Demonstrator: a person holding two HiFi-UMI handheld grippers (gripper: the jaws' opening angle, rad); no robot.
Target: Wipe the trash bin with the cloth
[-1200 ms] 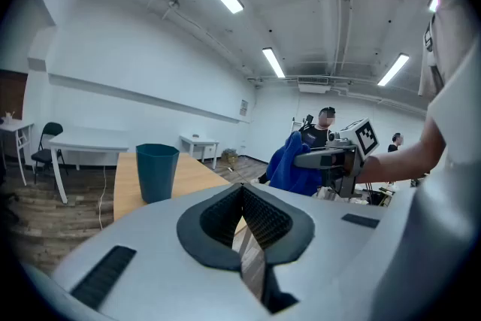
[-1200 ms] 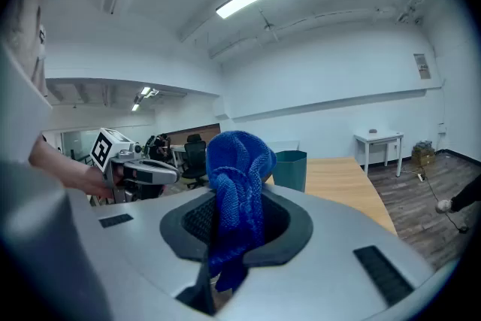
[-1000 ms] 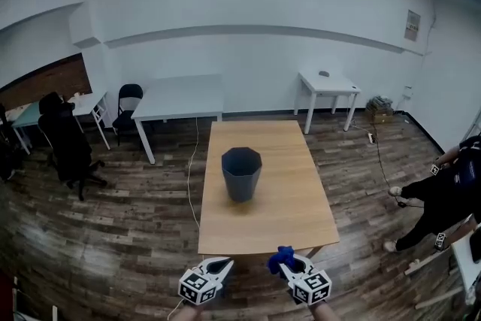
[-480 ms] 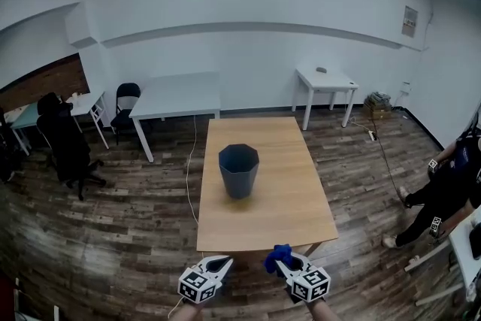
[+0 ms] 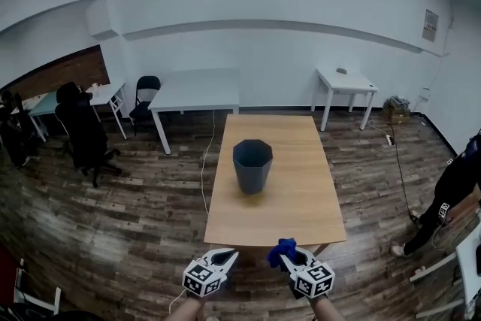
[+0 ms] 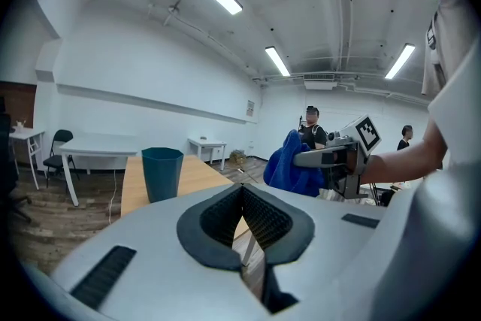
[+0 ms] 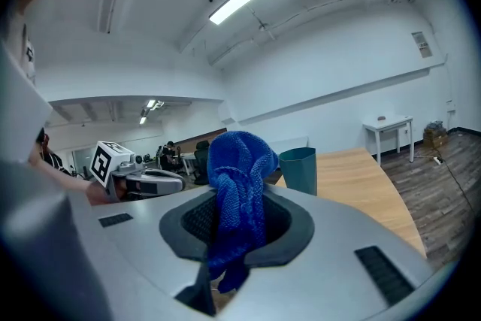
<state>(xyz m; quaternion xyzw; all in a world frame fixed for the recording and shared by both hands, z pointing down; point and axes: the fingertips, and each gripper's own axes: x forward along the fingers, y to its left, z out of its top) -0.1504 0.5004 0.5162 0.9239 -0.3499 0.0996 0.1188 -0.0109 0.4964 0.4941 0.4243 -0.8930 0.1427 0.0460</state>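
Since the earlier frame our view has swung a little, so the trash bin [image 5: 252, 165] and the desk [image 5: 301, 199] under it now sit slightly further right in the head view. The person [image 5: 451, 199] at the right edge is cut off more. Both tongs have barely shifted: they hang low, just short of the desk's near edge and well apart from the bin.

The left tongs [image 5: 228, 258] are pressed together with nothing between them. The right tongs [image 5: 287, 259] are clamped on the blue cloth [image 5: 281, 252], which bunches above the pads and hangs below them. The bin stands upright near the middle of the desk, mouth up, touched by neither tool.

We judge that wiping has not begun and that we are only lining ourselves up. The next move calls for carrying the cloth forward to the bin's wall, perhaps with the left tongs steadying the rim, since a light bin may slide or tip when pushed.
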